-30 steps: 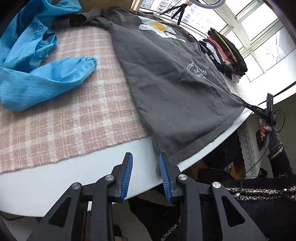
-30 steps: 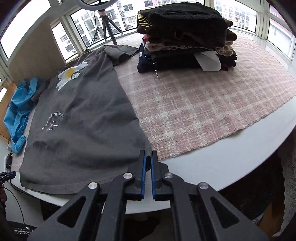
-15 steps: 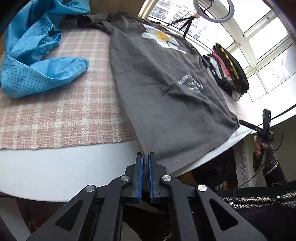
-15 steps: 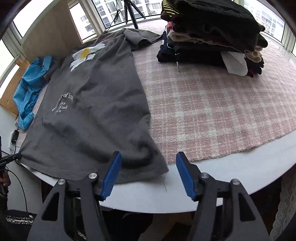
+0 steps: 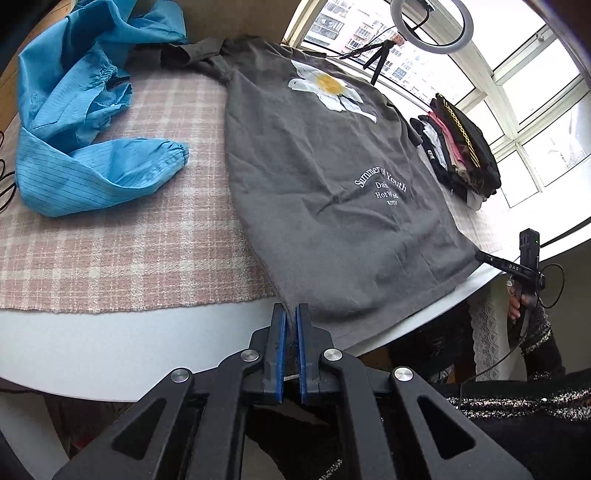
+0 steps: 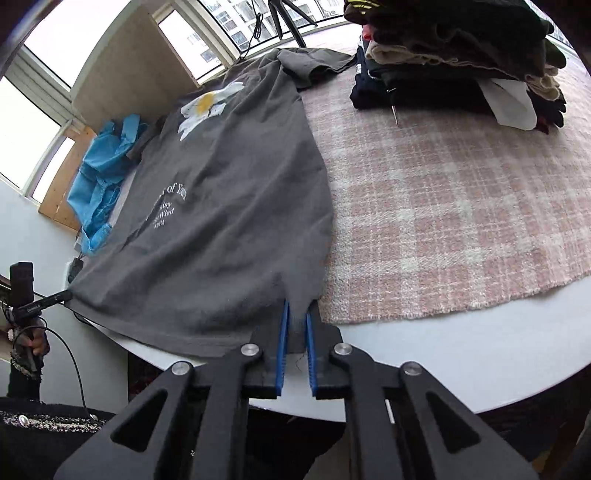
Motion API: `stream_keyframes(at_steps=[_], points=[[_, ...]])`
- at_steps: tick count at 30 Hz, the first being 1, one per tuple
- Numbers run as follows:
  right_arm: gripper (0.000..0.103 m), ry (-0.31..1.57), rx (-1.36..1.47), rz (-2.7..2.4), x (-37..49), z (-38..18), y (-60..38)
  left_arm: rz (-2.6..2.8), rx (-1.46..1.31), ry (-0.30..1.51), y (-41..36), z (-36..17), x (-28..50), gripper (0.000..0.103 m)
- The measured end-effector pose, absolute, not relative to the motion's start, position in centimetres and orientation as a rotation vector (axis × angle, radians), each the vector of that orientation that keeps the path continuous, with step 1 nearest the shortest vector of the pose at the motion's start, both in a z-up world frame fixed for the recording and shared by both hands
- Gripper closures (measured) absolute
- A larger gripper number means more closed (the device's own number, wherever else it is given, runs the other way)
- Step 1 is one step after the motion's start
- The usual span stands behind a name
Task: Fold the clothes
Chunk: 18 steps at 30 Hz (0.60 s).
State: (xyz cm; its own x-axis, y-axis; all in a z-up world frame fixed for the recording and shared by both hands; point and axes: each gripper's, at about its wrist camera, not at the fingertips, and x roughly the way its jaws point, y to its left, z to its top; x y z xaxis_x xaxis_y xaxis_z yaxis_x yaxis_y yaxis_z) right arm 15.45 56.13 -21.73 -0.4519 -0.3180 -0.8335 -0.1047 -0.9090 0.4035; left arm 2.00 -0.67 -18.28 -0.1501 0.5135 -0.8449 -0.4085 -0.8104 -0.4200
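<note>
A grey T-shirt with a white daisy and white lettering lies flat across the pink plaid cloth on the round white table, hem toward me. My left gripper is shut on the hem's left corner. In the right wrist view the same shirt shows, and my right gripper is shut on the hem's right corner at the table edge.
A crumpled blue garment lies at the far left. A stack of folded dark clothes sits at the far right of the cloth. A ring light on a tripod stands by the windows. The white table rim runs in front.
My left gripper closed on the shirt's hem corner. My right gripper opened, then closed on the other hem corner.
</note>
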Motion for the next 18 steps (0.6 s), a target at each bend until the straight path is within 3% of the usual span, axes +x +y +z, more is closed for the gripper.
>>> stream_keyframes(at_steps=[1, 2, 11, 12, 15, 18], points=[[0.067, -0.596, 1.587, -2.543, 15.5, -21.3, 56.6, 2.003, -1.526, -0.109, -0.5, -18.3, 1.9, 0.098], [0.061, -0.571, 1.598, -2.587, 15.5, -20.9, 57.1, 2.001, -1.527, -0.098, -0.4, -18.3, 1.8, 0.098], [0.059, -0.315, 1.690, -2.495, 15.4, -22.9, 55.5, 1.979, -1.561, -0.029, 0.6, -19.3, 1.9, 0.098], [0.061, -0.292, 1.696, -2.482, 15.5, -23.3, 55.0, 1.983, -1.563, -0.026, 0.6, -19.4, 1.9, 0.098], [0.097, -0.309, 1.678, -2.434, 15.3, -23.7, 54.1, 2.012, -1.545, -0.041, 0.3, -19.1, 1.4, 0.098], [0.097, -0.489, 1.545, -2.439, 13.1, -21.5, 55.1, 2.077, -1.496, -0.052, 0.2, -17.2, -2.3, 0.098]])
